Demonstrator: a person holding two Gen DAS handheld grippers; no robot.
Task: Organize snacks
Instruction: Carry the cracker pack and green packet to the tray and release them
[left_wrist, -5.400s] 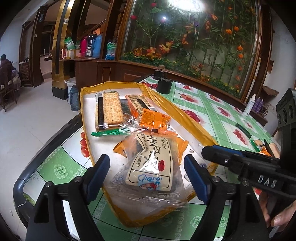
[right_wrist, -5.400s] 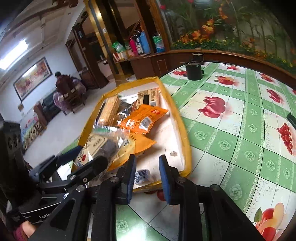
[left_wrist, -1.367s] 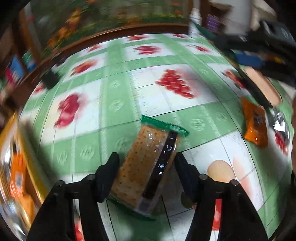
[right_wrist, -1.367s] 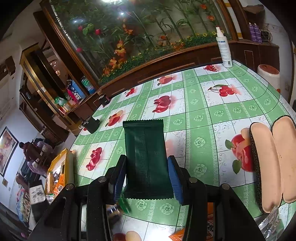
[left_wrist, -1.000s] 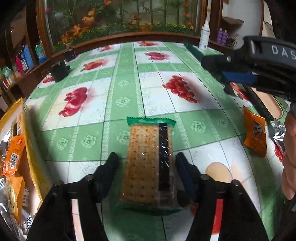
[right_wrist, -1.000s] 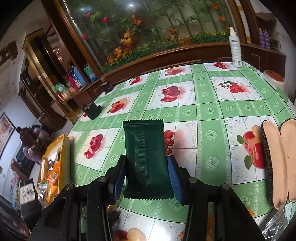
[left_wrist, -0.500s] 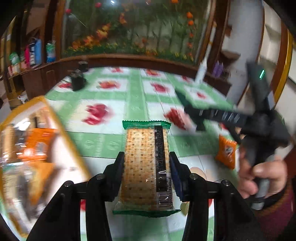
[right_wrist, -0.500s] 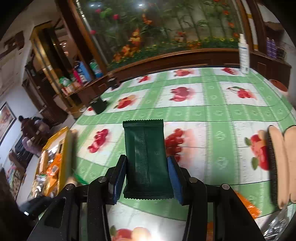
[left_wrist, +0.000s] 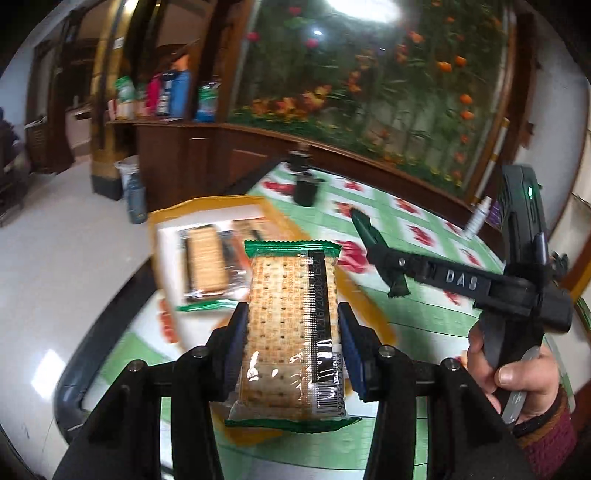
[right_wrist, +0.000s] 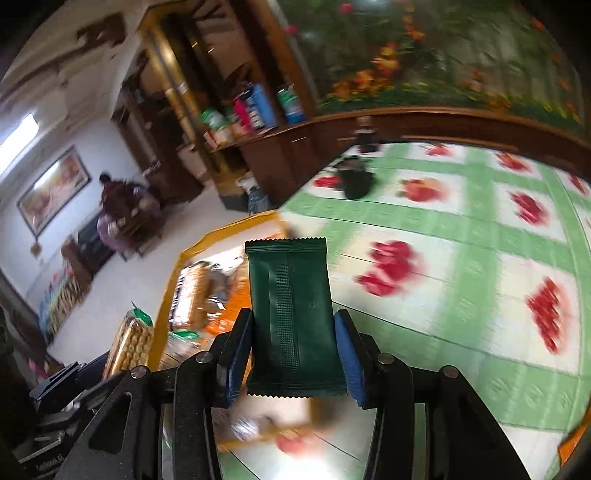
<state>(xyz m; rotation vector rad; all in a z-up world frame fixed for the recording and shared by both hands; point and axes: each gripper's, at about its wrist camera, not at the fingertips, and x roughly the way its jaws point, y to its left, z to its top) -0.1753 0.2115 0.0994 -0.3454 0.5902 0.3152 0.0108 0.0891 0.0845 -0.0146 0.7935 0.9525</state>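
Both grippers swung from mid-table back toward the yellow tray (left_wrist: 207, 202); left gripper (left_wrist: 291, 343) clamps the cracker pack (left_wrist: 291, 328) above the tray's near corner, right gripper (right_wrist: 293, 354) clamps the dark green packet (right_wrist: 291, 314) over its near edge; drop-off looks next

Table (right_wrist: 476, 236), green fruit-print cloth; yellow tray (left_wrist: 207, 202) at edge; black pot (left_wrist: 306, 190) farther back.
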